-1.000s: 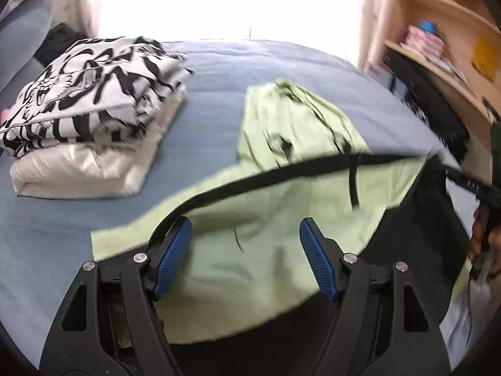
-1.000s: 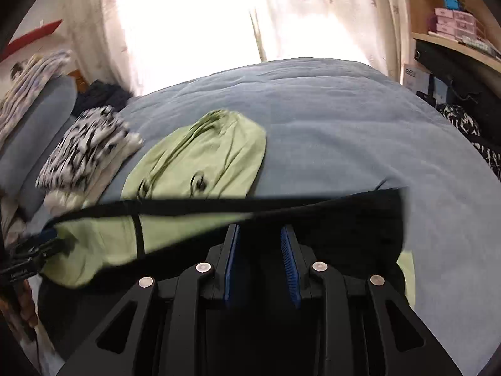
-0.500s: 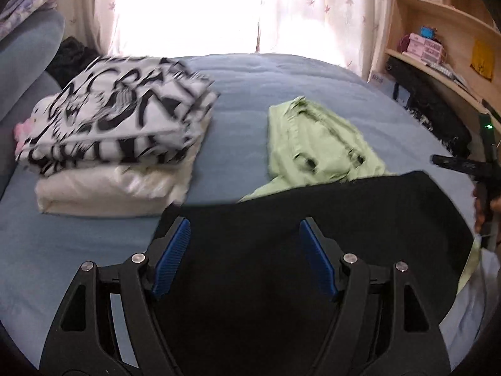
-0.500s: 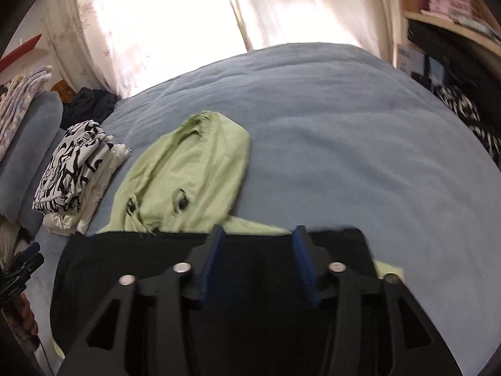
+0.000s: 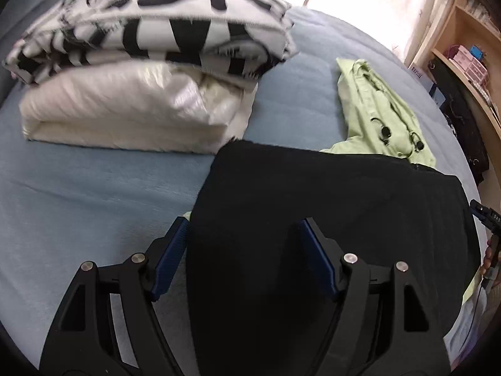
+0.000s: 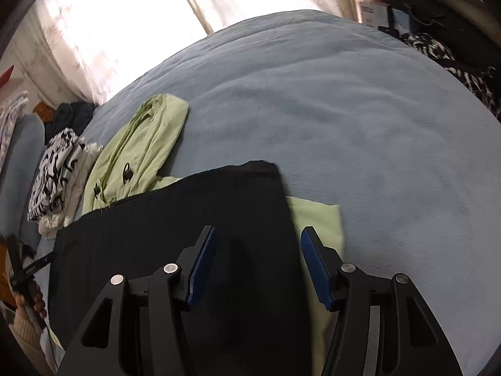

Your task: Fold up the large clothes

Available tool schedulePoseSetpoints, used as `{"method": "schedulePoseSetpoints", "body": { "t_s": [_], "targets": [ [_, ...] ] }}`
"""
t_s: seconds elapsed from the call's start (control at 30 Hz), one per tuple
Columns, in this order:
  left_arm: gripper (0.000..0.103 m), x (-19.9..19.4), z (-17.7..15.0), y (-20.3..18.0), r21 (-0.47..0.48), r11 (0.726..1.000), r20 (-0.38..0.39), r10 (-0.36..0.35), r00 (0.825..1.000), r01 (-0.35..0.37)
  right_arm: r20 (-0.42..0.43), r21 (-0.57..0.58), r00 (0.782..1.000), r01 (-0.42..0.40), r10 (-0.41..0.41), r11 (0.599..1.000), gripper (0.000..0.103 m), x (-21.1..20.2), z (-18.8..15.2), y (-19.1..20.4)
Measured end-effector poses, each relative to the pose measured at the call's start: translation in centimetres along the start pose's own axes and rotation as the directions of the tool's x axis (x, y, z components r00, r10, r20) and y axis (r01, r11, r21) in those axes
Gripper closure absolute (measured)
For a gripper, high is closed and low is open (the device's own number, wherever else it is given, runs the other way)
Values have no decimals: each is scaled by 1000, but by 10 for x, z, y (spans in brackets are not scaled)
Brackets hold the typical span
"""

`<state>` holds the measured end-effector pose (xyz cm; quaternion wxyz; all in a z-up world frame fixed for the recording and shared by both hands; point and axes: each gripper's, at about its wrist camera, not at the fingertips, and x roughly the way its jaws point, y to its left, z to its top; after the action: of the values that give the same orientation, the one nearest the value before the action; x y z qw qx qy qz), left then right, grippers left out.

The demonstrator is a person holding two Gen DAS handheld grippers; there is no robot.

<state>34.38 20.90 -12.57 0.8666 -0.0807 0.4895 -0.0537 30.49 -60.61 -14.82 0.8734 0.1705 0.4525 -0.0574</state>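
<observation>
A light green hooded garment with a black lining lies on the blue bed. Its black part is folded flat over the green body; the green hood sticks out beyond it. My left gripper is open over the black fabric's left edge, holding nothing. In the right wrist view the black fold covers most of the green cloth, with a green strip showing at its right edge and the hood beyond. My right gripper is open above the fold's right edge.
A stack of folded clothes, black-and-white patterned on cream, sits close on the left of the bed. Wooden shelves stand at the right. Curtains and a bright window lie beyond. Dark clothes lie near a pillow.
The black part was carried over the green body and laid down flat. My right gripper let go and opened. Both grippers moved closer to the bed; the left one swung toward the folded stack.
</observation>
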Motion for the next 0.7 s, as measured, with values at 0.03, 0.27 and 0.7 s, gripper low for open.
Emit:
{"method": "schedulePoseSetpoints", "body": {
  "t_s": [0.03, 0.27, 0.7],
  "targets": [
    [33, 5, 1, 0, -3, 1000, -10, 1, 1000, -1, -6, -14, 1000, 12, -12, 1000, 46, 7, 0, 5],
    [57, 11, 7, -7, 3, 1000, 29, 22, 999, -22, -20, 33, 999, 45, -44, 998, 73, 35, -5, 1],
    [101, -23, 8, -50, 158, 983, 176, 69, 982, -98, 153, 29, 982, 109, -112, 994, 100, -40, -27, 0]
  ]
}}
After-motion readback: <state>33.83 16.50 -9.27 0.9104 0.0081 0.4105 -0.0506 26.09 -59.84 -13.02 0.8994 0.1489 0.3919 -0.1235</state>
